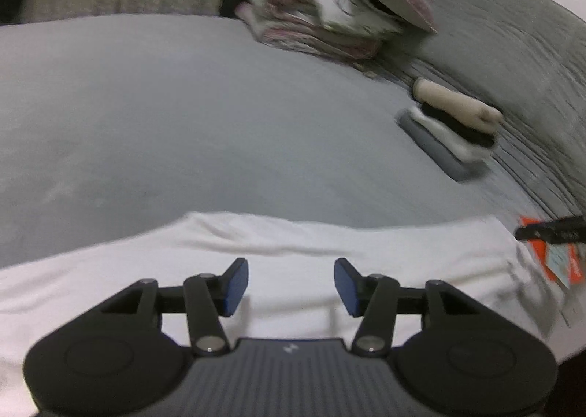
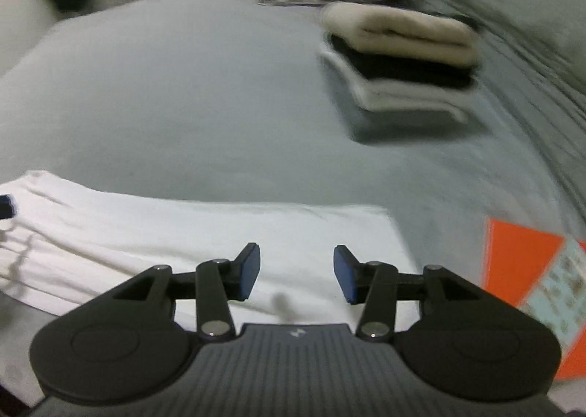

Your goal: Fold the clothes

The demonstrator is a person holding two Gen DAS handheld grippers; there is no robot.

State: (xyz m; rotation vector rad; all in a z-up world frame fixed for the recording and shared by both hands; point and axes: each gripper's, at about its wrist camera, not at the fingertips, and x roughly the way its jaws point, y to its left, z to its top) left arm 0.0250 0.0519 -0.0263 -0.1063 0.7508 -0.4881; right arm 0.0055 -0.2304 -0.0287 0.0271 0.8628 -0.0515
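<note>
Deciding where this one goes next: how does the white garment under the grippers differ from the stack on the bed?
The white garment lies low and spread wide, a single pale layer; the stack is compact and tall, with beige, black, white and grey layers. The garment lies at the near edge, the stack farther back on the right. Both rest on the grey bed.

A white garment lies on a plain grey bed, with an orange card and a beige, black and white folded stack.
</note>
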